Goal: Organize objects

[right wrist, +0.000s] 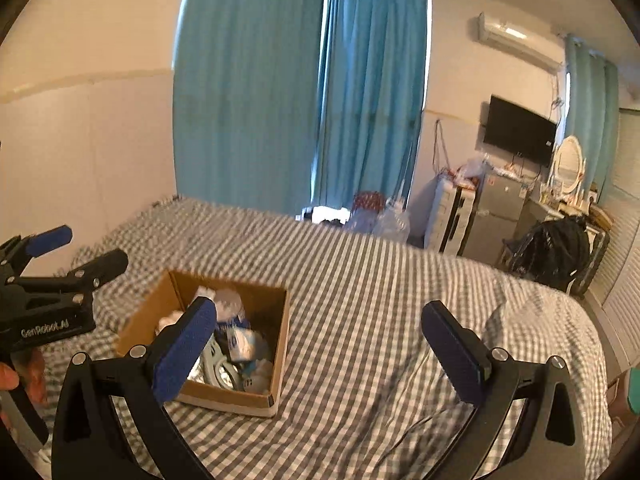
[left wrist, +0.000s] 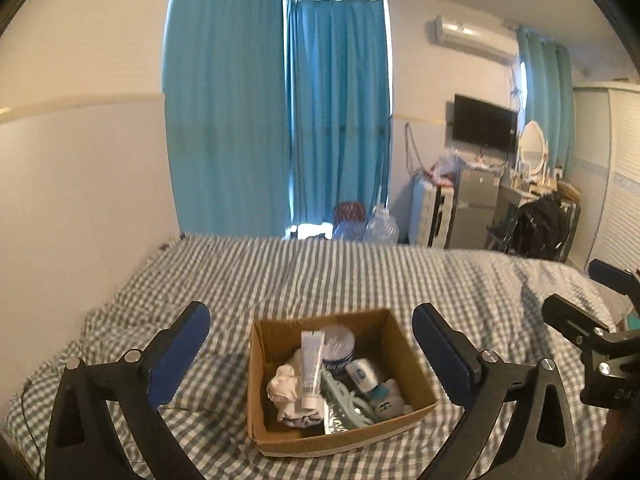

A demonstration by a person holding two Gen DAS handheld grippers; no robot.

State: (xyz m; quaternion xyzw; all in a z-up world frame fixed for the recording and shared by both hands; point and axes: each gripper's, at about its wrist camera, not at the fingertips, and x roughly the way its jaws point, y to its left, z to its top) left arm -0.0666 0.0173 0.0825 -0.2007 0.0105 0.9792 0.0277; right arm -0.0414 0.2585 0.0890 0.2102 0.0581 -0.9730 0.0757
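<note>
left tongs (left wrist: 311, 350): spread wide, holding nothing, hovering over the near side of the cardboard box, one finger off each side wall.
right tongs (right wrist: 319, 350): also wide and bare, over open bed to the right of the box.
bed (left wrist: 400, 276): grey-and-white checked cover, rumpled at the edges; no loose items show on it.
cardboard box (left wrist: 396, 340): open-topped, resting on the bed; the task's things lie piled inside.
contents: white tube (left wrist: 311, 364) leaning upright, round blue-and-white tub (left wrist: 339, 346) behind it, crumpled white cloth (left wrist: 282, 386) to its left, pale green plastic piece (left wrist: 344, 400).
step, as i judge it: picking from the box; come straight down on the tube, the tallest and freest piece, and close across its width.
hard to tell: small blue-and-white items at the right of the pile; the silvery bit at the bottom; the box floor.
</note>
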